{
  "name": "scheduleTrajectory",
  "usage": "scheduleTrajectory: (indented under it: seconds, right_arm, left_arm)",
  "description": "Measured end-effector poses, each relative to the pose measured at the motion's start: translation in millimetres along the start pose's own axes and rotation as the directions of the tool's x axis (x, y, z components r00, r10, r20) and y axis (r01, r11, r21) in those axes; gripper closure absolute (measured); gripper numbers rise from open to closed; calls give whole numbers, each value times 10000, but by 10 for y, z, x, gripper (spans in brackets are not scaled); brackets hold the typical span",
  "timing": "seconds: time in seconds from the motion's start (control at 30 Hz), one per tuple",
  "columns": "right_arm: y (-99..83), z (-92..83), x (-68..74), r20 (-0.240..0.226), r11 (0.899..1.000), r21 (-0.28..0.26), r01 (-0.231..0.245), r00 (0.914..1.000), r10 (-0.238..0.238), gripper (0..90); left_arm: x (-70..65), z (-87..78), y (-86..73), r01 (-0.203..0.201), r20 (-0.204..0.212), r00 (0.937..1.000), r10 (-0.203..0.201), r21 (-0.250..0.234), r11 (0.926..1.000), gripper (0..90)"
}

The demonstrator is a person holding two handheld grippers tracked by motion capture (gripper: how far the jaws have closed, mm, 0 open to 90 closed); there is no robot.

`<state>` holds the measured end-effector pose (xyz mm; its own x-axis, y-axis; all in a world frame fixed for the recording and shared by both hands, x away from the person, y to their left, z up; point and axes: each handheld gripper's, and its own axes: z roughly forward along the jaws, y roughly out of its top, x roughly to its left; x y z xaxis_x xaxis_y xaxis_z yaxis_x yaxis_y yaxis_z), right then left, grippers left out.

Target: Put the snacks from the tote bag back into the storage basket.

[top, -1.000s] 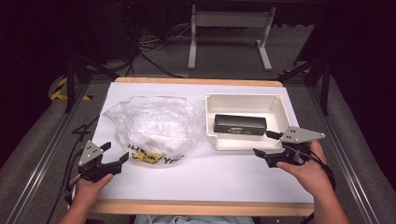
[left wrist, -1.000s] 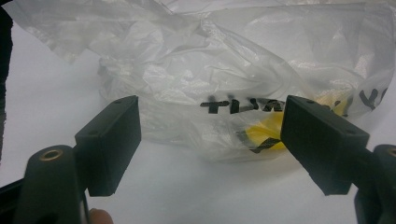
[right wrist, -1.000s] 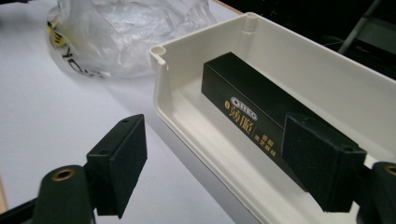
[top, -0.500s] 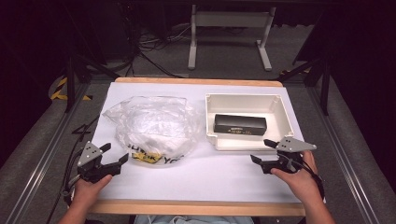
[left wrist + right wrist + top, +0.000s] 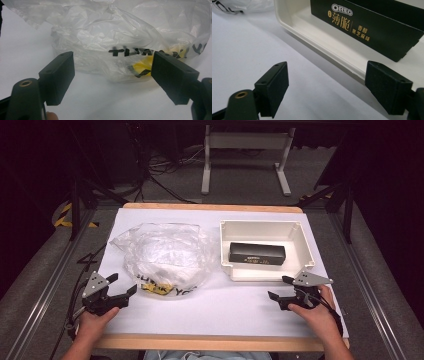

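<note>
The left gripper (image 5: pixel 122 287) rests near the front left corner of the tabletop (image 5: pixel 220 307), held in the person's left hand (image 5: pixel 92 322). Its jaws stand wide apart with nothing between them, and they point toward the clear plastic bag (image 5: pixel 162 255) just beyond their tips. In the left gripper view the bag (image 5: pixel 120 40) lies crumpled on the white surface, with black lettering along its lower edge and something yellow showing through the film.

The bag takes up the left half of the tabletop, reaching from near the back edge down toward the left gripper. Right of it, near the back right corner, stands the white tray (image 5: pixel 225 242). A black Oreo box (image 5: pixel 257 253) lies flat inside it, long side running left to right. In the right gripper view the box (image 5: pixel 362 30) shows gold lettering on its dark face, and the tray's near wall (image 5: pixel 317 42) runs across in front of it.

The right gripper (image 5: pixel 280 287) sits near the front right corner of the tabletop, just in front of the tray's near right corner, in the person's right hand (image 5: pixel 315 312). Its jaws have just been opening and now gape wide, with only bare white tabletop between them, clear of the tray and the box.
</note>
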<state>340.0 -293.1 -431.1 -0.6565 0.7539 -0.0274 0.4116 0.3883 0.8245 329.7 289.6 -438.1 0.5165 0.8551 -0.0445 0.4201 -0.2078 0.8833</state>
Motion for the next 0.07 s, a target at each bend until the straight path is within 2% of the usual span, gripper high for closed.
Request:
scheduleTrajectory:
  seconds: [0.07]
  right_arm:
    - [-6,-2,-8,39,10000,36,-19,10000,19,200]
  left_arm:
    - [1,-1,-1,18,-11,10000,-18,-19,10000,199]
